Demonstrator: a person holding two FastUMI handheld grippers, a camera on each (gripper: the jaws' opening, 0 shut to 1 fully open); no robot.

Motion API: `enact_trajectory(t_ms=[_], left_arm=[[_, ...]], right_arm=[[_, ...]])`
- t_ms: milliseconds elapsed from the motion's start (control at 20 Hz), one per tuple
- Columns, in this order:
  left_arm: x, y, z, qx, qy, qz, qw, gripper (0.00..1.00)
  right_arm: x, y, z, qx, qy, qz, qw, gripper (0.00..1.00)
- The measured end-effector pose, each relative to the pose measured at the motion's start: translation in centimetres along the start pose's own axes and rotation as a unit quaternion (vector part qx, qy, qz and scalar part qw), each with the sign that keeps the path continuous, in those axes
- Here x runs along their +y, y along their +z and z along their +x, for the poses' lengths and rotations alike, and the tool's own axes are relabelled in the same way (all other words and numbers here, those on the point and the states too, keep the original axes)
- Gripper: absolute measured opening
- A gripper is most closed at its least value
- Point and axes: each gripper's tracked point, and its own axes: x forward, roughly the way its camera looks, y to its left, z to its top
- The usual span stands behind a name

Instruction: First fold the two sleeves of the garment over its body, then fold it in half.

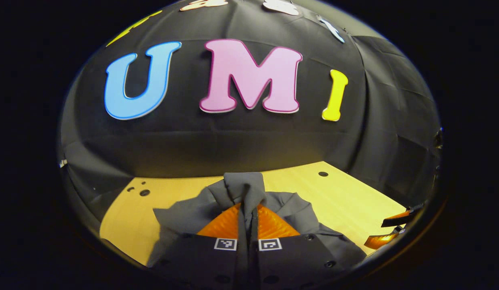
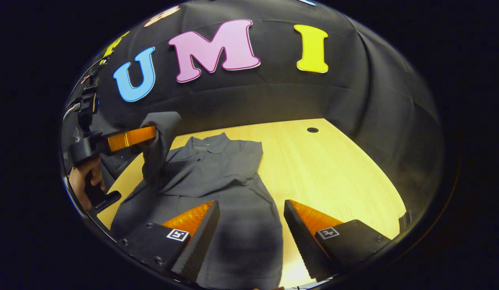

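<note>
Right now your left gripper [image 1: 248, 223] is pinched on a sleeve [image 1: 244, 189] of the grey polo shirt [image 2: 217, 177], lifted clear of the wooden worktop [image 2: 334, 169]. Your right gripper [image 2: 251, 229] hangs wide apart, empty, above the shirt's lower body. By my read, the first sleeve fold is underway; the second sleeve and halving remain.

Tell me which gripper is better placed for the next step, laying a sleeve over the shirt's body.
Left. The left gripper is shut on a lifted sleeve, raised beside the shirt, so it likely only has to carry it across. The right gripper is open above the lower body, holding nothing.
</note>
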Motion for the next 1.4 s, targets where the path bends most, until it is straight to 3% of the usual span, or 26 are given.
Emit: enact_trajectory(t_ms=[450, 600, 700, 750, 1000, 1100, 1250, 1300, 1400], left_arm=[[-5.5, -9.4, 5.8, 0.083, 0.001, 0.028, 0.996, 0.06], [-6.5, -12.0, 6.7, 0.104, 0.001, 0.032, 0.994, 0.12], [-7.3, -13.0, 7.4, 0.111, -0.01, 0.034, 0.993, 0.22], [-8.1, -13.2, 7.3, 0.111, -0.019, 0.029, 0.993, 0.36], [-10.2, -13.1, 6.3, 0.115, -0.056, 0.006, 0.992, 0.86], [-10.5, -11.6, 5.2, 0.097, -0.07, -0.018, 0.993, 0.95], [-9.6, -9.3, 1.9, 0.074, -0.075, -0.043, 0.994, 0.96], [-8.7, -8.7, 0.7, 0.069, -0.071, -0.044, 0.994, 0.92], [-6.5, -8.0, -2.0, 0.063, -0.062, -0.046, 0.995, 0.96]], right_arm=[[-5.8, -0.9, 1.6, 0.017, -0.009, 0.011, 1.0, 0.99], [-6.5, -1.2, 1.9, 0.022, -0.008, 0.013, 1.0, 0.99], [-6.6, -1.4, 2.1, 0.026, -0.004, 0.013, 1.0, 0.99], [-6.7, -1.4, 2.1, 0.027, -0.002, 0.01, 1.0, 0.99], [-6.1, -1.1, 1.9, 0.03, 0.01, 0.006, 0.999, 0.99], [-5.2, -0.7, 1.4, 0.026, 0.02, 0.009, 0.999, 0.99], [-3.7, -0.9, 0.5, 0.028, 0.03, 0.005, 0.999, 0.99], [-3.2, -0.9, 0.1, 0.028, 0.033, 0.001, 0.999, 0.99], [-2.3, -0.9, -0.9, 0.026, 0.036, -0.009, 0.999, 0.99]])
